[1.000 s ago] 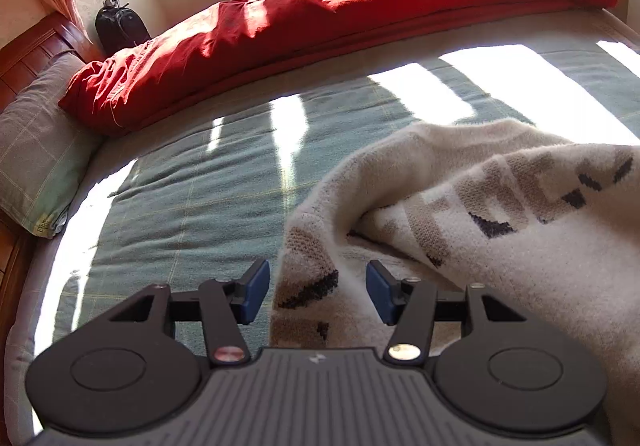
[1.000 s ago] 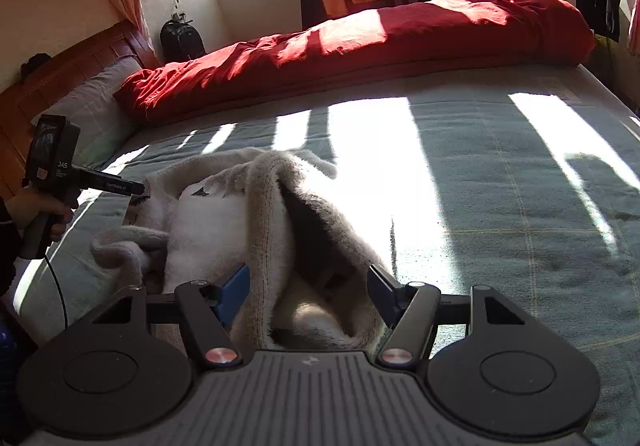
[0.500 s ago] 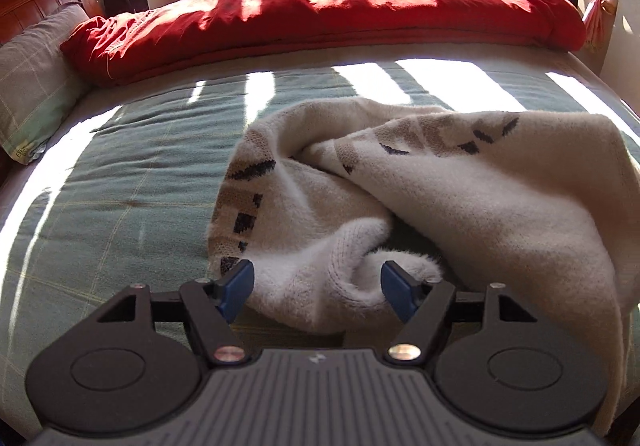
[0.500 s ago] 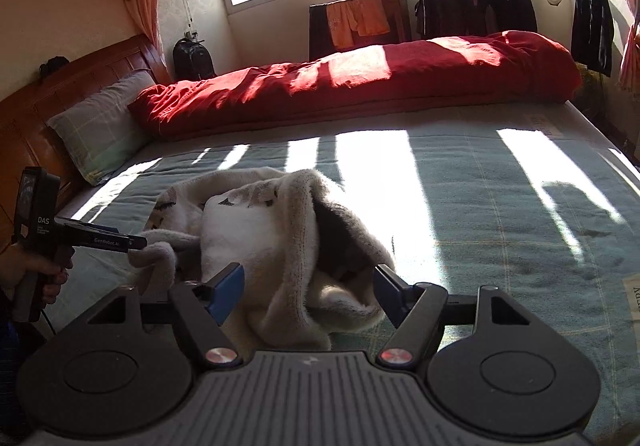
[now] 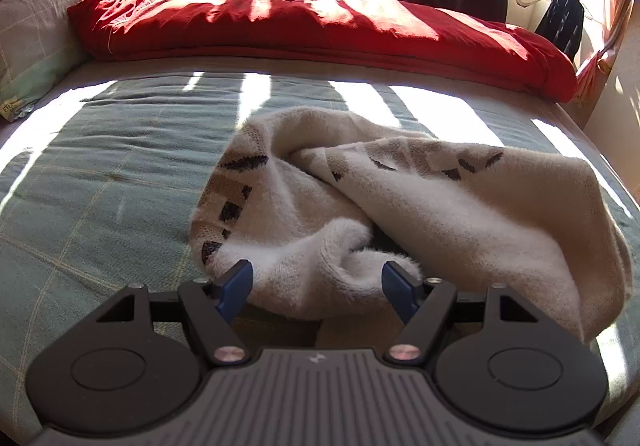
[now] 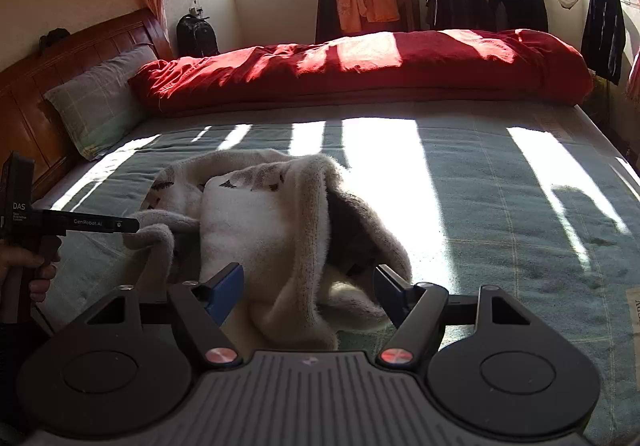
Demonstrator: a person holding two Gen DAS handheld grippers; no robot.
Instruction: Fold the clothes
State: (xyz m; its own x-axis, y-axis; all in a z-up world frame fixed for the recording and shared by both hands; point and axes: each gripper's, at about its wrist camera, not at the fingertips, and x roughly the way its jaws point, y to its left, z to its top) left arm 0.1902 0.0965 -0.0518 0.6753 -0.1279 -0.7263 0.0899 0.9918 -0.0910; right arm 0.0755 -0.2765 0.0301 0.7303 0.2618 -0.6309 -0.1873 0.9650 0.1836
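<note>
Blue pads on the left tool [image 5: 316,284] stood wide apart, a soft roll of the cream sweater [image 5: 400,205] lying between them without being pinched. The right tool [image 6: 308,288] was likewise spread wide, its jaws straddling a hanging edge of the same garment and gripping nothing. The sweater sat in a crumpled heap on the green checked bed [image 6: 500,181], near its front edge, well apart from the red duvet [image 6: 360,65] along the far side. Folding proper looked not yet begun: this seemed the sorting-out stage. The next move likely called for finding a hem or shoulders, pinching them, and spreading the knit flat.
</note>
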